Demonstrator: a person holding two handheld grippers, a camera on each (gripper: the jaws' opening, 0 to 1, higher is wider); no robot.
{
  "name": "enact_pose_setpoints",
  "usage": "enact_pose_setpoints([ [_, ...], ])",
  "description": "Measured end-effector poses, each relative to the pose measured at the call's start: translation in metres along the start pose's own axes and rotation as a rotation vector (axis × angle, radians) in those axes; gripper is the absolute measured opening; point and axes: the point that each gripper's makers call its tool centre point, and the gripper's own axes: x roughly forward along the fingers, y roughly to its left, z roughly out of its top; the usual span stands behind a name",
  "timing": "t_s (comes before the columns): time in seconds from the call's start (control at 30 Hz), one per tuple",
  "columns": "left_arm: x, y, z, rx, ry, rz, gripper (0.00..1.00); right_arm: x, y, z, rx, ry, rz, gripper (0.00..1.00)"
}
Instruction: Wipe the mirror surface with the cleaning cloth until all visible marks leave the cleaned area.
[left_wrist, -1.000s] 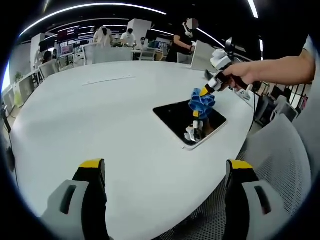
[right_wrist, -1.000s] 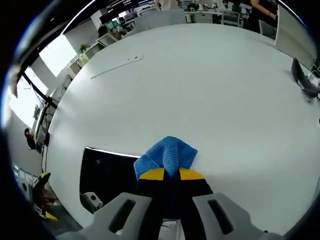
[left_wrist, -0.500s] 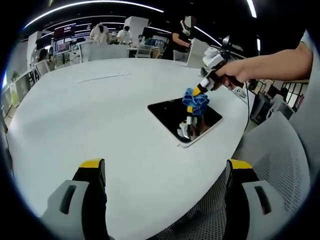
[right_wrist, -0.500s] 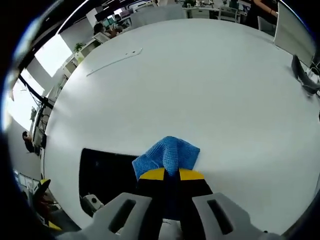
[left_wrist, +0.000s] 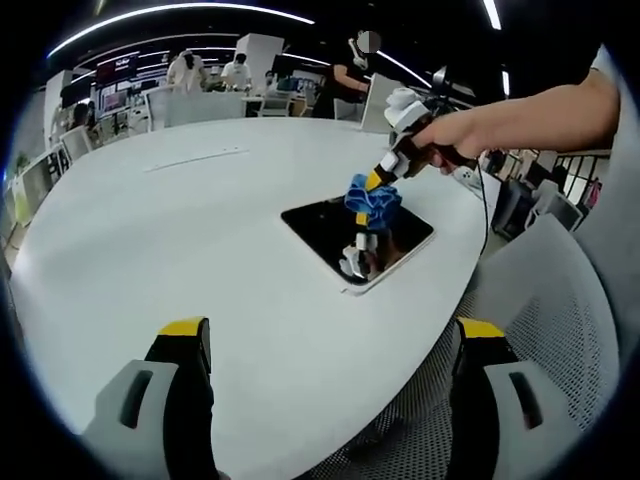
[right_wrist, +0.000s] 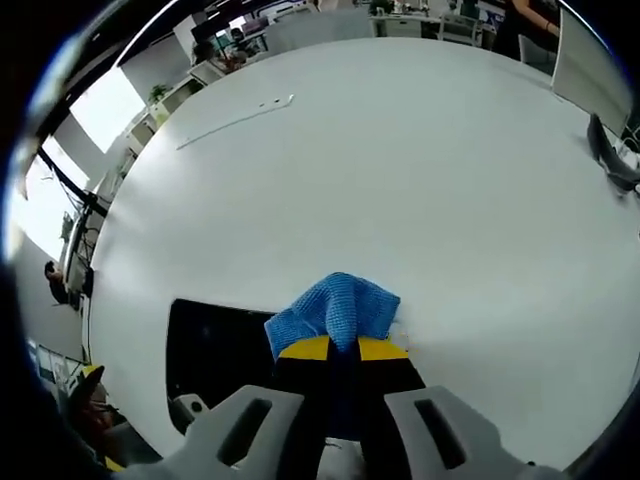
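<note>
One white table (left_wrist: 180, 230) — on it one dark mirror (left_wrist: 320, 225), with one blue cleaning cloth (left_wrist: 371, 196) at the mirror's far edge. Two grippers: the right gripper (left_wrist: 385, 170) above the mirror, the left gripper (left_wrist: 325, 345) well short of it. One mesh chair (left_wrist: 550, 300) beside the table — several people beyond it.

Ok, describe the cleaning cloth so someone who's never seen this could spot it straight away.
Start from the large round white table; near its edge lies a dark rectangular mirror with a pale rim. Over the mirror, the right gripper pinches a crumpled blue knitted cloth, the one bright blue thing there.
</note>
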Motion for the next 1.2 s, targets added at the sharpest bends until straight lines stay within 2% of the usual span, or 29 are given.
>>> enact_pose_setpoints([
  [0.37, -0.002, -0.002, 0.005, 0.003, -0.026, -0.012, 0.99, 0.005, 0.036, -0.002, -0.003, 0.009, 0.031, 0.02],
  [0.53, 0.0, -0.007, 0.001, 0.062, 0.004, -0.02, 0.99, 0.008, 0.054, -0.003, -0.003, 0.011, 0.047, 0.02],
  [0.67, -0.001, -0.004, 0.002, 0.042, 0.0, -0.019, 0.99, 0.011, 0.07, -0.003, -0.012, 0.007, 0.054, 0.02],
  [0.8, -0.001, -0.01, 0.004, 0.061, -0.008, -0.035, 0.99, 0.012, 0.073, -0.002, 0.013, 0.003, 0.032, 0.02],
  [0.9, -0.001, -0.01, 0.006, 0.065, -0.019, -0.04, 0.99, 0.012, 0.079, -0.002, 0.024, -0.002, 0.048, 0.02],
  [1.13, -0.001, -0.01, 0.005, 0.064, -0.013, -0.036, 0.99, 0.013, 0.087, -0.002, 0.004, -0.007, 0.024, 0.02],
  [1.2, -0.001, -0.009, 0.006, 0.07, -0.017, -0.034, 0.99, 0.015, 0.092, 0.0, 0.011, -0.007, 0.047, 0.02],
])
